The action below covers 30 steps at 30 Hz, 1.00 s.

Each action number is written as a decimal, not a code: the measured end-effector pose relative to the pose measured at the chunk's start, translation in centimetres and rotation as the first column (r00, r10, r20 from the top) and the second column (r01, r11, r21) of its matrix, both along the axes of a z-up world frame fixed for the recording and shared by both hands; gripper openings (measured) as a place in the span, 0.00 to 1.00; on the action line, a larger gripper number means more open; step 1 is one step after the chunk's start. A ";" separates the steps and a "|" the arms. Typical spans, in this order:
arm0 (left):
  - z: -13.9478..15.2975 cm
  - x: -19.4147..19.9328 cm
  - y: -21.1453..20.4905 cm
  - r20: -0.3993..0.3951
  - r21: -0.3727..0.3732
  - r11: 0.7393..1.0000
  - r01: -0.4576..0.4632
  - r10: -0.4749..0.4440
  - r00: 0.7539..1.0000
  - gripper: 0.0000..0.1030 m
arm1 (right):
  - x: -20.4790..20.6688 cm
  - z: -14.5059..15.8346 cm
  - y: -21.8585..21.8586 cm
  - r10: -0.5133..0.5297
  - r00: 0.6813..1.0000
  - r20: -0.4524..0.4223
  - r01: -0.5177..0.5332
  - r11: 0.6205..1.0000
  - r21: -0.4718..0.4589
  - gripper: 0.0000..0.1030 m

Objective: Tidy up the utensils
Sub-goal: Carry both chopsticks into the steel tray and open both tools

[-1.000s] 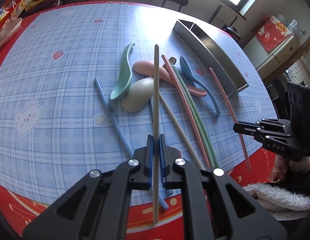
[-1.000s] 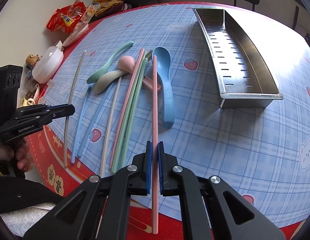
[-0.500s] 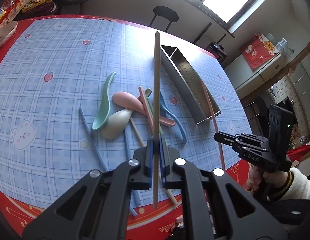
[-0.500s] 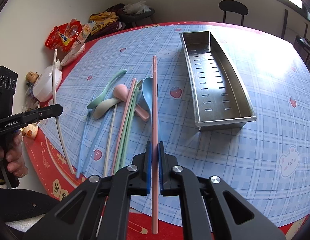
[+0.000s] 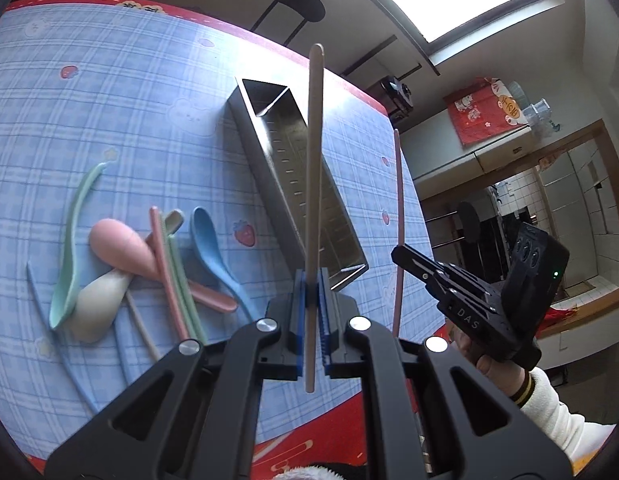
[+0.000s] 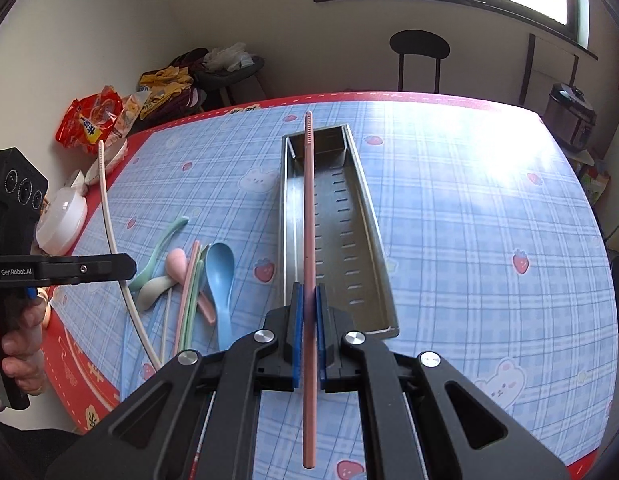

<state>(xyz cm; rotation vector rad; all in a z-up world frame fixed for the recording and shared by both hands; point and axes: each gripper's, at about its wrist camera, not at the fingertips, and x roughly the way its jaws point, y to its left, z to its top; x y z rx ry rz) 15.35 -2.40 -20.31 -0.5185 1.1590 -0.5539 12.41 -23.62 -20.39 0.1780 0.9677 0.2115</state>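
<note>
**Two chopsticks held over the tray**

Both sets of jaws are clamping narrow, each on one chopstick. The left gripper (image 5: 311,322) is pinching a beige chopstick (image 5: 314,168) between its blue pads, gripping nearer the back end, so most of the stick is pointing forward and its far part is lying across the view of the metal tray (image 5: 265,168). The right gripper (image 6: 309,332) is holding a pink chopstick (image 6: 308,216) the same way, and from its own camera the stick is lining up almost exactly with the length of the tray (image 6: 373,232), tip reaching toward the far end wall.

Neither chopstick is touching the tray or the desk (image 6: 489,208); both appear lifted above the blue checked cloth. The tray is looking empty inside, only its slotted floor showing. Left of it, the rest of the utensils are lying in a loose pile: a blue spoon (image 6: 221,276), a pink spoon (image 5: 121,250), a green spoon (image 5: 73,240), a cream spoon (image 5: 97,308) and a few more chopsticks crossing one another.

As a judgement, the step in hand is carrying this pair to the tray, and the task is at an early stage. The next move is calling for lowering each stick while keeping it parallel to the long walls, then easing the jaws apart only once it is low inside, so it is not bouncing out or catching the rim. The two grippers are working close together, so placing one after the other seems safer.
</note>
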 end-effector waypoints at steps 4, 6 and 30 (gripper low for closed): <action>-0.3 3.5 -2.6 -0.036 -0.021 1.000 0.014 -0.014 0.999 0.10 | 2.6 0.2 -1.0 -0.010 1.000 0.028 0.010 1.000 -0.022 0.06; -0.3 5.0 -3.9 -0.038 0.001 1.000 0.030 -0.030 0.999 0.10 | 3.8 0.2 -1.2 -0.005 0.999 0.038 0.007 0.999 -0.040 0.06; -6.1 17.9 -8.7 -0.181 0.120 0.990 0.074 -0.052 0.982 0.10 | 10.3 -5.0 -0.6 0.048 0.997 -0.054 -0.052 0.995 -0.083 0.06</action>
